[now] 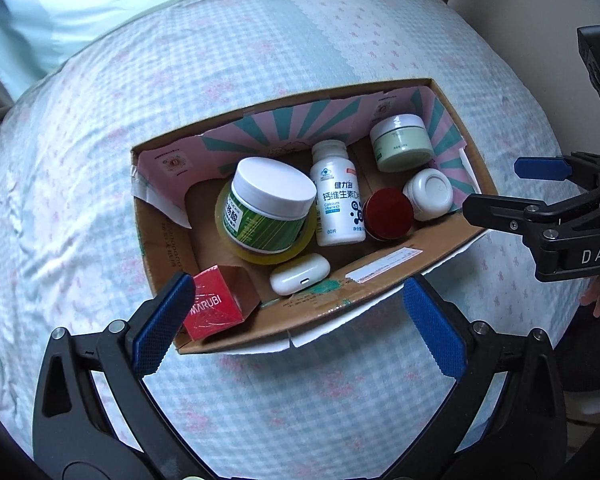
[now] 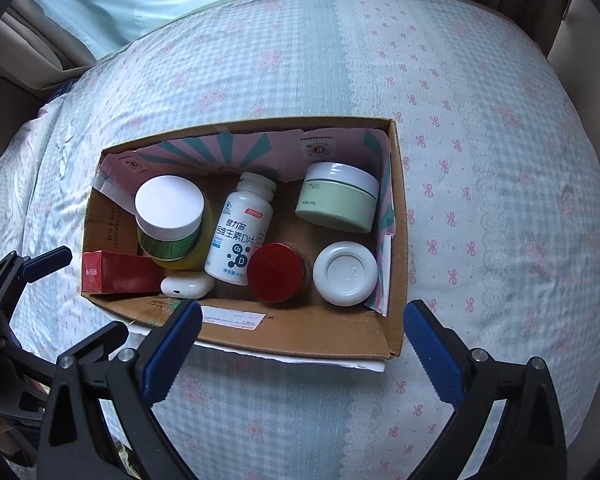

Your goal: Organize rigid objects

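Observation:
An open cardboard box (image 1: 380,280) (image 2: 300,332) sits on the bed. Inside are a green-labelled jar with a white lid (image 1: 270,204) (image 2: 168,216) standing on a yellow tape roll (image 1: 260,254), a white vitamin bottle (image 1: 336,200) (image 2: 240,232) lying down, a red-lidded jar (image 1: 390,214) (image 2: 276,272), a white jar (image 1: 428,194) (image 2: 346,272), a pale green jar (image 1: 402,142) (image 2: 338,196), a white earbud case (image 1: 300,274) (image 2: 186,284) and a red MARUBI box (image 1: 216,308) (image 2: 116,272). My left gripper (image 1: 296,328) is open and empty at the box's near left corner. My right gripper (image 2: 300,348) is open and empty at the near wall.
The bed (image 2: 500,160) has a pale blue checked cover with pink bows. A light pillow (image 2: 160,0) lies at the far edge. The right gripper also shows at the right of the left wrist view (image 1: 540,200), the left gripper at the left of the right wrist view (image 2: 28,280).

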